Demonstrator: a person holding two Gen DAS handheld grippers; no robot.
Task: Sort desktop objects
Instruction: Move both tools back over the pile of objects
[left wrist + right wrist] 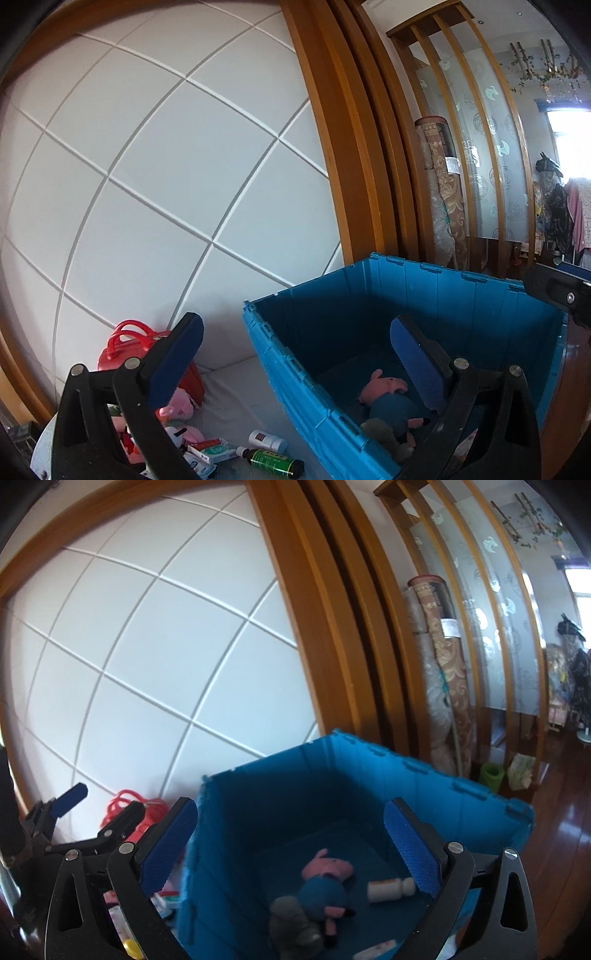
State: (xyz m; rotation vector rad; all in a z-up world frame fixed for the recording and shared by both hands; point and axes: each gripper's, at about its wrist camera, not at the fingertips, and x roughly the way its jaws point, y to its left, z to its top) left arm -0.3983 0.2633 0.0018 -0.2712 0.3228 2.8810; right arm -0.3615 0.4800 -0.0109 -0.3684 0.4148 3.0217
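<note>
A blue plastic crate (295,354) (436,786) stands open on the white surface. Inside lie a pink-and-blue plush pig (388,398) (325,882), a grey plush (291,923), a white bottle (388,888) and a small tube (375,949). My left gripper (299,362) is open, straddling the crate's left wall with nothing between its fingers. My right gripper (295,845) is open too, held over the crate's left wall, and is empty. Left of the crate lie a dark green bottle (275,461), a white bottle (267,441), small boxes (212,448) and pink plush toys (179,404).
A red handbag (129,345) (127,806) stands against the white panelled wall (166,166). A wooden frame (347,147) and rolled carpets (441,184) rise behind the crate. Polished wood floor (569,834) lies to the right. The left gripper's fingers (70,799) show at the right wrist view's left edge.
</note>
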